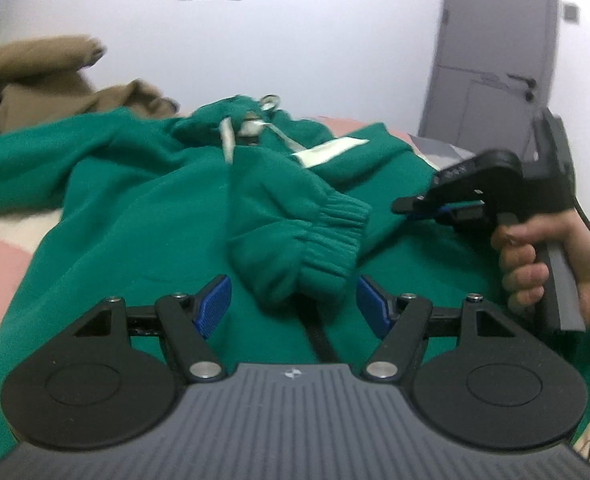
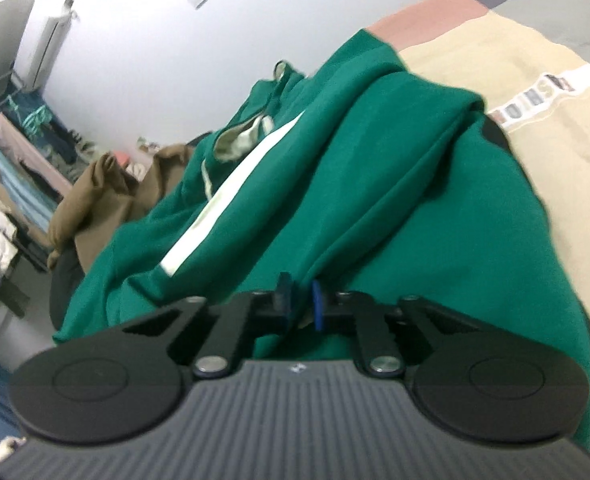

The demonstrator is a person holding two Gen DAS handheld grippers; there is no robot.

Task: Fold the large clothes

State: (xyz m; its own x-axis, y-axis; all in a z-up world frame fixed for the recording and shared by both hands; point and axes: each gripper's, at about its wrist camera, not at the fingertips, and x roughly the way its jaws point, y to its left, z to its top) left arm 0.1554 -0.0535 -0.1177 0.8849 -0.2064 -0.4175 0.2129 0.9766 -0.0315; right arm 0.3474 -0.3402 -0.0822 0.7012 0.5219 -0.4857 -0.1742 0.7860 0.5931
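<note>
Green fleece hoodie [image 1: 143,200] spread on patchwork bed [image 2: 495,64]. Right tool [image 2: 300,300] clenched on a fold of it. Left tool [image 1: 291,304] released, straddling ribbed cuffs [image 1: 327,236].

both views are lit by soft, even indoor light with a cool cast; the white wall [image 1: 315,40] is bright and a little washed out. shadows are faint. motion blur smears the green hoodie [image 1: 135,208] and the background in both. fisheye bending curves the door [image 1: 491,52] and darkens the corners.
</note>
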